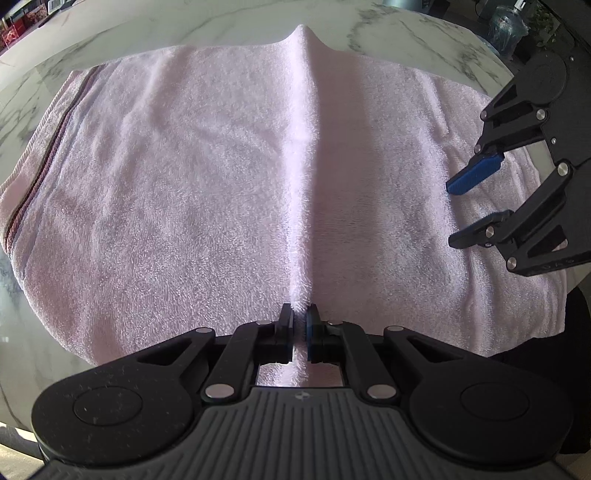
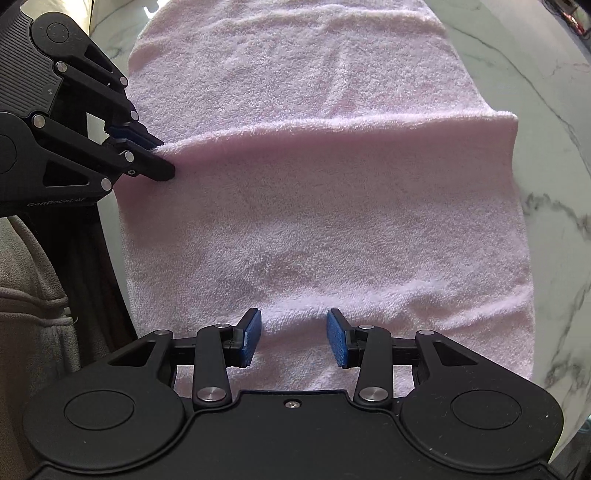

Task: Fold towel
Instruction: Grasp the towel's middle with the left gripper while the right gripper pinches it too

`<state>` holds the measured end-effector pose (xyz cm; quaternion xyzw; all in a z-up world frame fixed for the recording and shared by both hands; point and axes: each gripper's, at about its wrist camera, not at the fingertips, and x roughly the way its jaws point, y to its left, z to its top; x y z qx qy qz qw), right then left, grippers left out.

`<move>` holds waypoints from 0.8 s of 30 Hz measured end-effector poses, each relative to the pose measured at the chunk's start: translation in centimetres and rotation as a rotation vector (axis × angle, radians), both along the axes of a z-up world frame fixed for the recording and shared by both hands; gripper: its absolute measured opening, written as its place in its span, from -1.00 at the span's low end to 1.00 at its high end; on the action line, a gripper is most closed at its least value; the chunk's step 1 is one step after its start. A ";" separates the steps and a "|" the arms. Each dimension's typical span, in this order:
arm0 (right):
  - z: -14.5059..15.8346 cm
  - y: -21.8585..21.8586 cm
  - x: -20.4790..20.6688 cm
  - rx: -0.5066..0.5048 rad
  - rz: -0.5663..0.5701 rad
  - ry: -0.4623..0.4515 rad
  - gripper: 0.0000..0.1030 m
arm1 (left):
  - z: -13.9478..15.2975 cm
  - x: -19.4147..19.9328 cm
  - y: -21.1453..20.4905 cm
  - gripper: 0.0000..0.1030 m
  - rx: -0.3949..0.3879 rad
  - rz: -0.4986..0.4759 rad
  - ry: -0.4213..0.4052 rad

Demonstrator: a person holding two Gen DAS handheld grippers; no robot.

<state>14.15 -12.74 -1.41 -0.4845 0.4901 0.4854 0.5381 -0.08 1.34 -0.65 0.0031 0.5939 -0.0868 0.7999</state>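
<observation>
On the marble table (image 1: 399,33), the towel's (image 1: 184,184) pinched ridge (image 1: 303,166) runs straight away from the left gripper (image 1: 299,314).

The towel (image 1: 207,192) is pink terry cloth, a looped, fuzzy pile, matt all over, with a flat-woven ribbed band (image 1: 35,155) along its edge, well off to the left of the left hand-held gripper (image 1: 299,314). That gripper is matt black plastic, dusted with lint, its pivot pins (image 1: 219,390) bright brushed metal, and behind its fingers sits a ribbed grey panel (image 1: 295,424), rubbery-looking. On to the right hand-held gripper (image 2: 294,334): same matt black plastic, same shiny metal pins, and blue pads (image 2: 338,341) with a fine rough knurled texture. Beyond the cloth, to this gripper's right, the counter (image 2: 554,184) reads as white marble with grey veins, smooth and glossy.
</observation>
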 end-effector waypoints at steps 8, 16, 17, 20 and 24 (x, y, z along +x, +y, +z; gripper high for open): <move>2.1 2.2 1.9 -0.029 0.521 -0.220 -0.25 | 0.0 -1.8 -0.3 -0.90 -0.003 -0.027 -0.022; 0.5 5.2 4.6 -0.111 1.079 -0.410 -0.25 | 0.1 -3.6 -0.7 -0.89 0.003 -0.033 -0.036; 0.3 5.4 4.9 -0.124 1.149 -0.427 -0.25 | -0.3 -2.9 -1.2 -0.89 0.003 -0.032 -0.036; -0.5 6.0 6.1 -0.164 1.305 -0.442 -0.25 | -1.9 -0.2 -2.8 -0.89 0.006 -0.034 -0.036; -1.7 7.2 7.3 -0.219 1.409 -0.414 -0.27 | -2.4 0.4 -3.3 -0.89 0.012 -0.041 -0.035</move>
